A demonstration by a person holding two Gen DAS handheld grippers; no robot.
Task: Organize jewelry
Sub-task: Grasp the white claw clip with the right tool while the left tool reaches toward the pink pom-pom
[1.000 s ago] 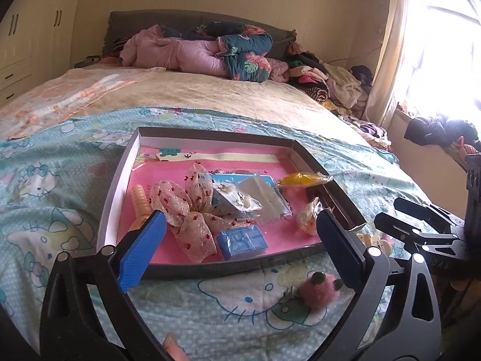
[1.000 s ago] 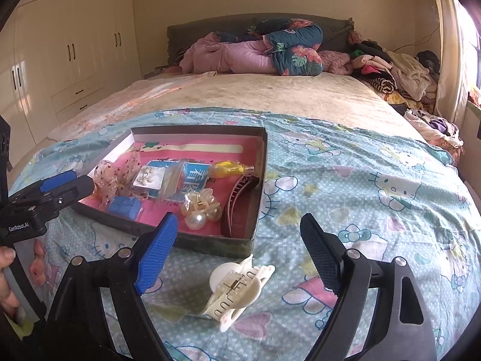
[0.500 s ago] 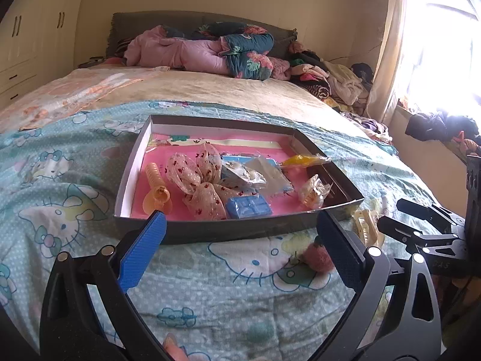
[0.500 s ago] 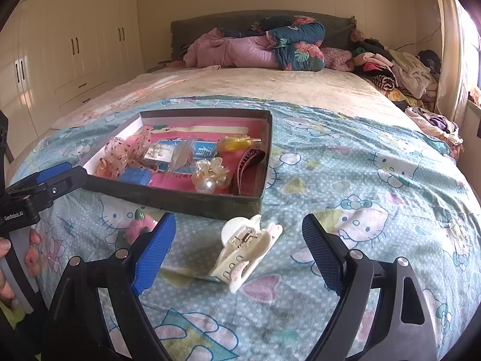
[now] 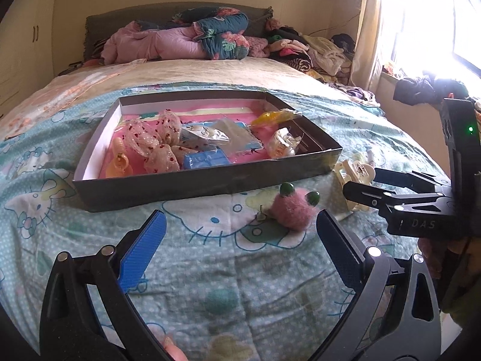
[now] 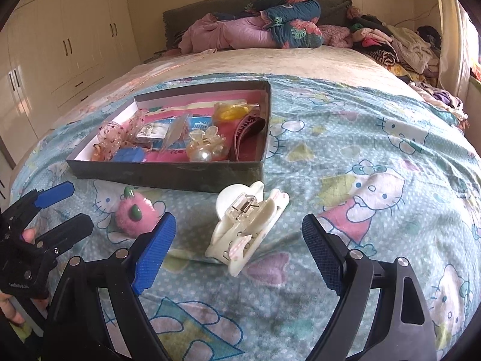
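A dark shallow box [image 5: 210,180] [image 6: 168,174] with a pink lining sits on the bed and holds several hair accessories and packets. A pink fuzzy ornament [image 5: 293,207] [image 6: 135,215] lies on the blanket in front of the box. A white claw hair clip [image 6: 246,228] [image 5: 353,171] lies to its right. My left gripper [image 5: 240,258] is open and empty, just short of the pink ornament. My right gripper [image 6: 240,255] is open and empty, its fingers on either side of the white clip, slightly short of it.
The box stands on a teal cartoon-print blanket [image 6: 375,156]. Piled quilts and clothes [image 6: 270,24] lie at the headboard. White wardrobes [image 6: 60,45] stand at the left and a bright window [image 5: 436,24] at the right.
Both grippers have moved back and lower toward the blanket. The box now lies farther ahead, and the pink ornament and white clip sit close in front of the fingers.
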